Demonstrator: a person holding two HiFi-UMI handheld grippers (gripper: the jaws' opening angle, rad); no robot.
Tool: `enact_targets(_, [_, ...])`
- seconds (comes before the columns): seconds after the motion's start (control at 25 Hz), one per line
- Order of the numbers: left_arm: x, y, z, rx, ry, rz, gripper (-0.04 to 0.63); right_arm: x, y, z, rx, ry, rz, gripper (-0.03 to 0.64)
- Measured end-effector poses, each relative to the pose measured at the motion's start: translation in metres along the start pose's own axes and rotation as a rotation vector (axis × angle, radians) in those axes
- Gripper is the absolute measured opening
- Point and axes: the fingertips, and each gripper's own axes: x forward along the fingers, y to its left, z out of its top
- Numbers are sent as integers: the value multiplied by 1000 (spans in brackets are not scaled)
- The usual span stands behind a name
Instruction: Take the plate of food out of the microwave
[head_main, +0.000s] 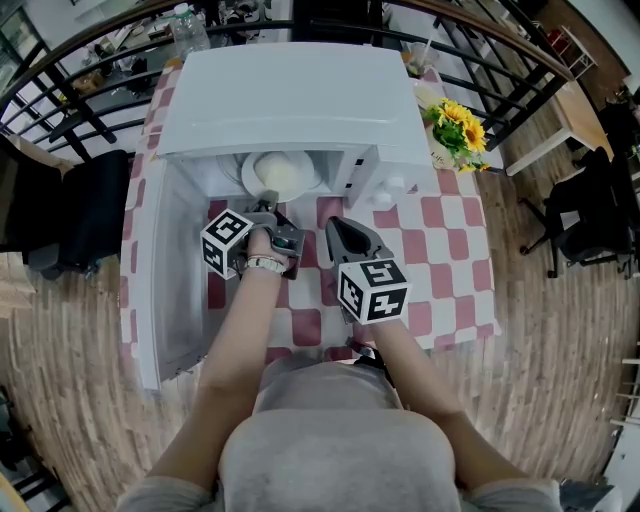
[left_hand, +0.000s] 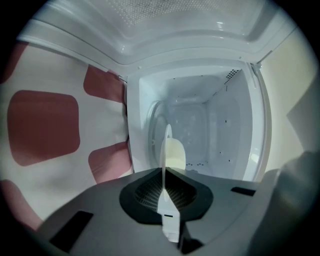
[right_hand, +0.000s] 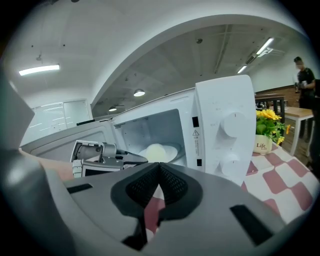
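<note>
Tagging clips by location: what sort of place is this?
Probably a café or canteen-style indoor room: a microwave on a red-checked tablecloth, potted sunflowers, a black railing and more tables behind.

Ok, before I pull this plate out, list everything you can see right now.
microwave: one, white, on the tablecloth, its door swung open to the left
plate: one, white, inside the microwave
food: one mound, pale cream, on the plate
tablecloth: one, red-and-white check, under the microwave
sunflowers: one bunch, yellow, right of the microwave
chair: one, black, left of the tablecloth
left tool: one, grey, shut on the plate's near rim
right tool: one, grey, shut and empty, in front of the microwave
</note>
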Motion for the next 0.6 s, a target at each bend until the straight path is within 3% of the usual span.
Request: enact_targets(0.6, [-26, -19, -8, 71, 23, -54, 14, -16, 16, 10, -51, -54, 8, 26])
